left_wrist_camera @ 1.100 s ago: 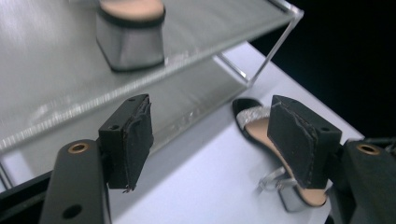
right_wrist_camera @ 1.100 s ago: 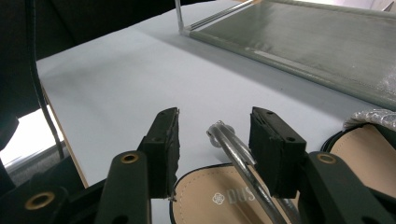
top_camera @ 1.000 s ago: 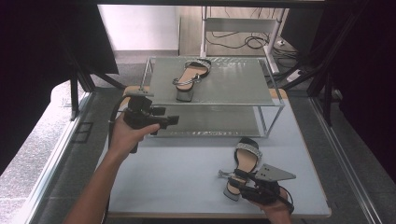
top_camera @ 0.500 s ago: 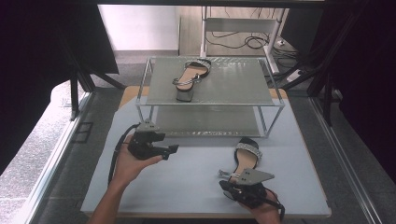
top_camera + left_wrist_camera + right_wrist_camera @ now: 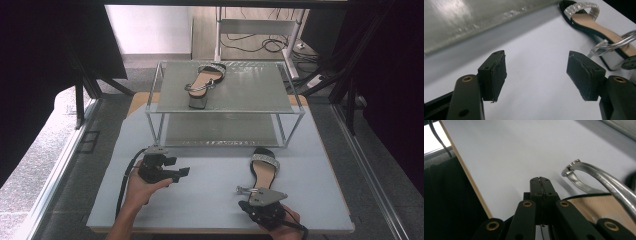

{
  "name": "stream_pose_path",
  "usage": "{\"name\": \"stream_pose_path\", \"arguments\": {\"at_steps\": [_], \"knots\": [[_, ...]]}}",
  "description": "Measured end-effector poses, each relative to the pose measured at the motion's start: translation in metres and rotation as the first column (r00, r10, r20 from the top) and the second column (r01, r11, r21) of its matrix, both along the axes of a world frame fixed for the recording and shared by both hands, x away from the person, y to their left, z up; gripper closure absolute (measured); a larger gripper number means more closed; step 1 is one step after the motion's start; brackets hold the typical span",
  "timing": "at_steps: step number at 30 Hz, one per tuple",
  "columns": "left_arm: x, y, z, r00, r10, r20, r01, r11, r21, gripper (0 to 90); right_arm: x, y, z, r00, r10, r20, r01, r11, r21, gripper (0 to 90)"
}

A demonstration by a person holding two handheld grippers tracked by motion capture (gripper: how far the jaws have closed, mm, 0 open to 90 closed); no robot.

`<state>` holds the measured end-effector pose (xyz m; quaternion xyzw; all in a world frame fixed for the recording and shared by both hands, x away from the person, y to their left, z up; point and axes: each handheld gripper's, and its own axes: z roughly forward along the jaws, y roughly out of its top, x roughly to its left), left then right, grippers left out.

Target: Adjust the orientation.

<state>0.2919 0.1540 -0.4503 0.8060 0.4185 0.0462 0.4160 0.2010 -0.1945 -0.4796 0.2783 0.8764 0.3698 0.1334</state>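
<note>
my right gripper (image 5: pixel 540 180) clamped tight on nothing, right beside the heel end of the sandal (image 5: pixel 262 170) lying on the white table (image 5: pixel 200 195), my left gripper (image 5: pixel 177 174) wide open, empty, low over the table

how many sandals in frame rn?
2. One sandal lies on the top shelf of the glass rack. The other sandal lies on the white table in front of the rack, just ahead of the right gripper. None visible on the lower shelf.
</note>
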Motion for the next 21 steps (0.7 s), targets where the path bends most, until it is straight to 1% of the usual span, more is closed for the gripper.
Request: {"name": "stream_pose_path", "arguments": {"at_steps": [1, 2, 3, 4, 5, 6, 7, 8, 9, 10, 13, 14, 15, 16, 19, 21], "knots": [[0.000, 0.000, -0.001, 1.0000, 0.000, -0.002, 0.000, 1.0000, 0.010, 31.9, -0.003, -0.005, 0.000, 1.0000, -0.010, 0.001, 0.010, 1.0000, 0.000, 89.9], [0.000, 0.000, -0.002, 1.0000, 0.002, -0.002, -0.002, 1.0000, 0.008, 31.9, -0.006, -0.011, 0.000, 0.9998, -0.021, -0.001, 0.021, 0.9998, 0.001, 89.9], [0.000, 0.001, -0.003, 1.0000, 0.002, -0.005, -0.002, 1.0000, -0.002, 32.0, -0.011, -0.023, 0.000, 0.9990, -0.044, -0.001, 0.044, 0.9990, 0.000, 89.9], [-0.001, 0.001, -0.004, 1.0000, -0.003, -0.008, 0.002, 1.0000, -0.008, 32.0, -0.011, -0.023, 0.000, 0.9990, -0.044, -0.001, 0.044, 0.9990, 0.000, 89.9], [-0.002, 0.001, -0.006, 1.0000, -0.002, -0.004, 0.002, 0.9999, -0.010, 32.0, -0.013, -0.030, 0.001, 0.9985, -0.055, -0.004, 0.055, 0.9985, 0.000, 89.9], [-0.004, 0.001, -0.008, 1.0000, 0.001, -0.002, -0.001, 0.9999, -0.013, 32.7, -0.017, -0.045, 0.001, 0.9962, -0.086, -0.012, 0.086, 0.9962, 0.015, 89.8], [-0.005, 0.001, -0.010, 1.0000, 0.001, -0.009, -0.001, 0.9999, -0.014, 32.7, -0.017, -0.045, 0.001, 0.9962, -0.086, -0.012, 0.086, 0.9962, 0.015, 89.8], [-0.006, 0.001, -0.012, 0.9999, 0.004, -0.013, -0.004, 0.9999, -0.014, 32.7, -0.018, -0.053, 0.000, 0.9948, -0.101, -0.013, 0.101, 0.9946, 0.024, 89.9], [-0.007, 0.001, -0.014, 0.9998, 0.007, -0.016, -0.007, 0.9999, -0.012, 33.0, -0.021, -0.070, 0.000, 0.9900, -0.141, -0.011, 0.141, 0.9895, 0.033, 89.8], [-0.008, 0.002, -0.014, 0.9998, 0.010, -0.019, -0.010, 0.9999, -0.009, 33.0, -0.021, -0.070, 0.000, 0.9900, -0.141, -0.011, 0.141, 0.9895, 0.033, 89.8], [-0.009, 0.004, -0.014, 0.9996, 0.014, -0.022, -0.015, 0.9997, -0.022, 33.0, -0.020, -0.091, -0.001, 0.9807, -0.196, -0.001, 0.196, 0.9796, 0.047, 89.7], [-0.009, 0.004, -0.013, 0.9995, 0.014, -0.027, -0.015, 0.9995, -0.026, 32.8, -0.019, -0.100, -0.001, 0.9748, -0.223, 0.002, 0.223, 0.9736, 0.050, 88.6], [-0.010, 0.004, -0.013, 0.9995, 0.011, -0.029, -0.012, 0.9996, -0.025, 32.8, -0.019, -0.100, -0.001, 0.9748, -0.223, 0.002, 0.223, 0.9736, 0.050, 88.6], [-0.010, 0.004, -0.013, 0.9995, 0.010, -0.030, -0.011, 0.9997, -0.023, 32.7, -0.018, -0.103, -0.001, 0.9726, -0.232, 0.006, 0.232, 0.9714, 0.053, 87.6], [-0.011, 0.005, -0.015, 0.9993, 0.009, -0.035, -0.009, 0.9998, -0.016, 32.4, -0.021, -0.108, 0.003, 0.9760, -0.218, 0.003, 0.217, 0.9718, 0.094, 84.1], [-0.011, 0.005, -0.016, 0.9990, 0.006, -0.045, -0.007, 1.0000, -0.005, 32.0, -0.023, -0.112, 0.009, 0.9771, -0.212, 0.011, 0.210, 0.9710, 0.115, 81.3]]}}
